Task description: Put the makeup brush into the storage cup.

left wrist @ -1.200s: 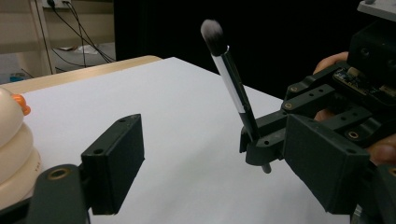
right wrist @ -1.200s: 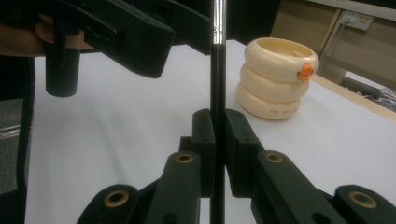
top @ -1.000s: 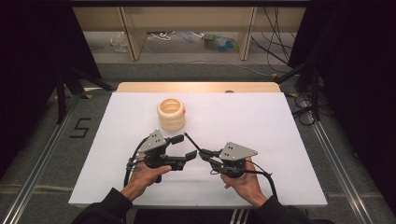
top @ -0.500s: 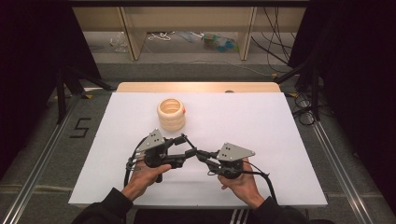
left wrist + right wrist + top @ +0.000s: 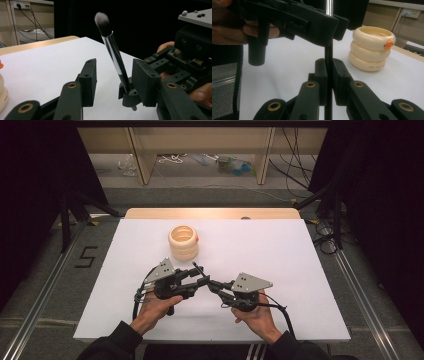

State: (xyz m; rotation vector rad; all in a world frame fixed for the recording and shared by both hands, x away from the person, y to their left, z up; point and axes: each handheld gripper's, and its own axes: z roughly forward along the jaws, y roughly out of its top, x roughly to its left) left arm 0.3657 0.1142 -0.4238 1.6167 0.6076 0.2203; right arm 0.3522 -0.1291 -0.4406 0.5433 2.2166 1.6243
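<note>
High view: white surface (image 5: 300,270), cream ring stack (image 5: 183,241) at 12 o'clock from both tools. Left tool (image 5: 113,80) spread wide around upright makeup brush (image 5: 112,47). Right tool (image 5: 329,75) clamped on brush handle, 6 o'clock end.

Grey floor (image 5: 45,270); wooden shelving (image 5: 200,142) behind, perhaps cluttered; dark surroundings.

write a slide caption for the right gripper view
Right gripper clamps a makeup brush handle upright, cream ringed holder behind.
</note>
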